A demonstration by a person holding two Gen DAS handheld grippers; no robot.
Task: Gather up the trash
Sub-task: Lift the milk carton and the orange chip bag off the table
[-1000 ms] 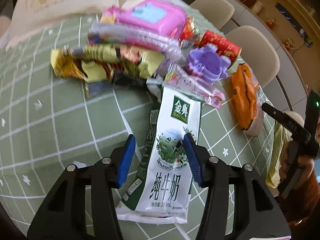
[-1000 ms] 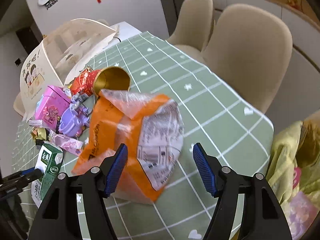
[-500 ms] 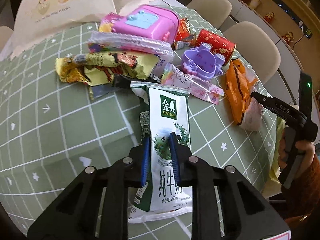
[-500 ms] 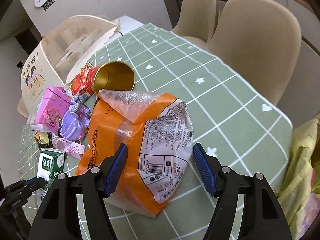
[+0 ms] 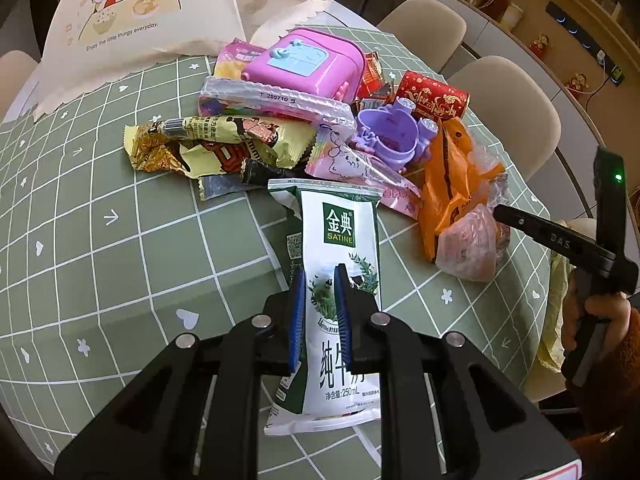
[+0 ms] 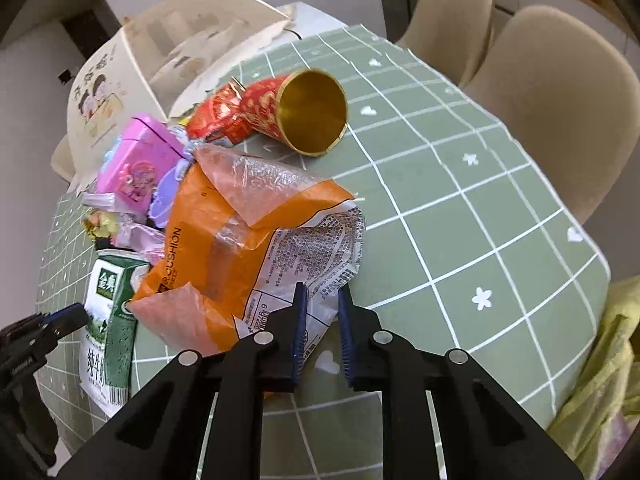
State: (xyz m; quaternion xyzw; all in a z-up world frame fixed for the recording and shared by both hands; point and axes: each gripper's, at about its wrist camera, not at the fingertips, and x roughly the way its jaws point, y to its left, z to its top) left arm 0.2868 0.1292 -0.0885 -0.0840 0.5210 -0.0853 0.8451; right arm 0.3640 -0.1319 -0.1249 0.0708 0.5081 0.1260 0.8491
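Blue pads of the left gripper [image 5: 319, 312] are closing, pinched on the "SATINE" 250mL milk pouch [image 5: 338, 240]. The right gripper [image 6: 322, 326] is closing on the printed edge of the orange "CUSHION" bag [image 6: 224, 236]. Beyond both lies a wrapper pile: pink box [image 5: 304, 62], purple toy [image 5: 390, 134], red-gold can [image 6: 308, 114] on the green checked tablecloth [image 5: 120, 240].

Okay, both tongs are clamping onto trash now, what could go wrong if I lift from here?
The right tongs are closing on only a thin corner of the orange wrapper; the crinkly film could slip out or tear. The left tongs are closing on the middle of the milk pouch; if any milk remains, it could squirt onto the tablecloth. The pouch's top touches the pink wrapper, so lifting might drag it.
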